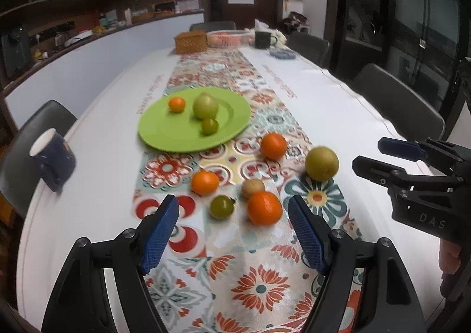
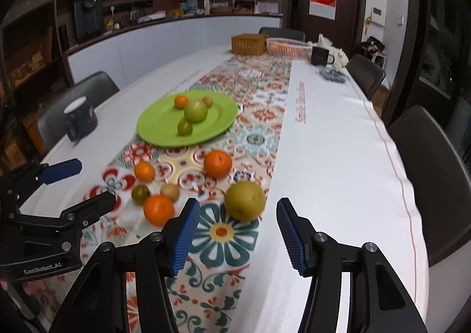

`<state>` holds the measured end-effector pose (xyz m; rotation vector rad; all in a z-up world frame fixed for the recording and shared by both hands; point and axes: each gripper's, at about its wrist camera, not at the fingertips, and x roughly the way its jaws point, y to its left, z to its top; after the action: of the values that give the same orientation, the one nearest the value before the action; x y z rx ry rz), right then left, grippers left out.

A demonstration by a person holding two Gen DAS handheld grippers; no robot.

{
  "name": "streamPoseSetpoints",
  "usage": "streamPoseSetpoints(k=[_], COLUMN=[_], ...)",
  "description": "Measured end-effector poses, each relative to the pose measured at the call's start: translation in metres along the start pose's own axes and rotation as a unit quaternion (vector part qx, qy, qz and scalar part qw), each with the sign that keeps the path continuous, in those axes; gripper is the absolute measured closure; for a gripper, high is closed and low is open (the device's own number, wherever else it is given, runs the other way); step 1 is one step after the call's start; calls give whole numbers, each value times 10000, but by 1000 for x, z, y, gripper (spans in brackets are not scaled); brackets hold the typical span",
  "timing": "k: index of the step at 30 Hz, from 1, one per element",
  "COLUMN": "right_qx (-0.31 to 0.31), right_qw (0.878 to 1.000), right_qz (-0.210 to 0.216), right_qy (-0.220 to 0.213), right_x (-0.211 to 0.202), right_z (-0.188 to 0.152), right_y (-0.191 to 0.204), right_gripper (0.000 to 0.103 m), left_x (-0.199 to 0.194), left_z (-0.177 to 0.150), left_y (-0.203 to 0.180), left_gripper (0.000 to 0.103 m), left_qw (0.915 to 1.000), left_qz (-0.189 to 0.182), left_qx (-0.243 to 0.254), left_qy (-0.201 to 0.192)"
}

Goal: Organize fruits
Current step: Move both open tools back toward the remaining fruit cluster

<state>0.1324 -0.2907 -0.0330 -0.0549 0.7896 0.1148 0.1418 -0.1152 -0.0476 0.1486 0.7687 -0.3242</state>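
Observation:
A green plate [image 1: 176, 138] on the patterned runner holds a small orange [image 1: 177, 104], a green apple [image 1: 205, 106] and a small green fruit [image 1: 210, 126]. Nearer on the runner lie loose fruits: two oranges [image 1: 273, 146] [image 1: 205, 182], a yellow-green pear [image 1: 321, 163], a tan fruit [image 1: 253, 188], a dark green fruit [image 1: 222, 207] and a big orange [image 1: 264, 207]. My left gripper [image 1: 233, 211] is open, just short of the green fruit and big orange, with nothing between its pads. My right gripper [image 2: 238, 206] is open too, and the pear [image 2: 245, 200] sits just beyond its tips.
A dark blue mug [image 1: 54, 162] stands near the table's left edge. At the far end are a wicker box [image 1: 190, 41], a white basket [image 1: 228, 38] and a black mug [image 1: 263, 39]. Chairs [image 1: 397, 97] line both sides. White cloth lies bare right of the runner.

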Motion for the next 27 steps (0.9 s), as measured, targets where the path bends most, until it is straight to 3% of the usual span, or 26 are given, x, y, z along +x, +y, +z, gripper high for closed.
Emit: streamPoseSetpoints(k=[13, 27], right_qx=[-72, -21], right_qw=[9986, 9976], right_qz=[250, 266], right_qy=[465, 642], right_x=[49, 91], right_z=[-15, -6], right_y=[-12, -12], right_gripper=[48, 48], left_x=[49, 81], left_z=[-9, -9], left_y=[-17, -23], left_gripper=[30, 48], left_qw=[9984, 9965], left_qz=[-267, -352], left_qx=[194, 236], left_qy=[453, 722])
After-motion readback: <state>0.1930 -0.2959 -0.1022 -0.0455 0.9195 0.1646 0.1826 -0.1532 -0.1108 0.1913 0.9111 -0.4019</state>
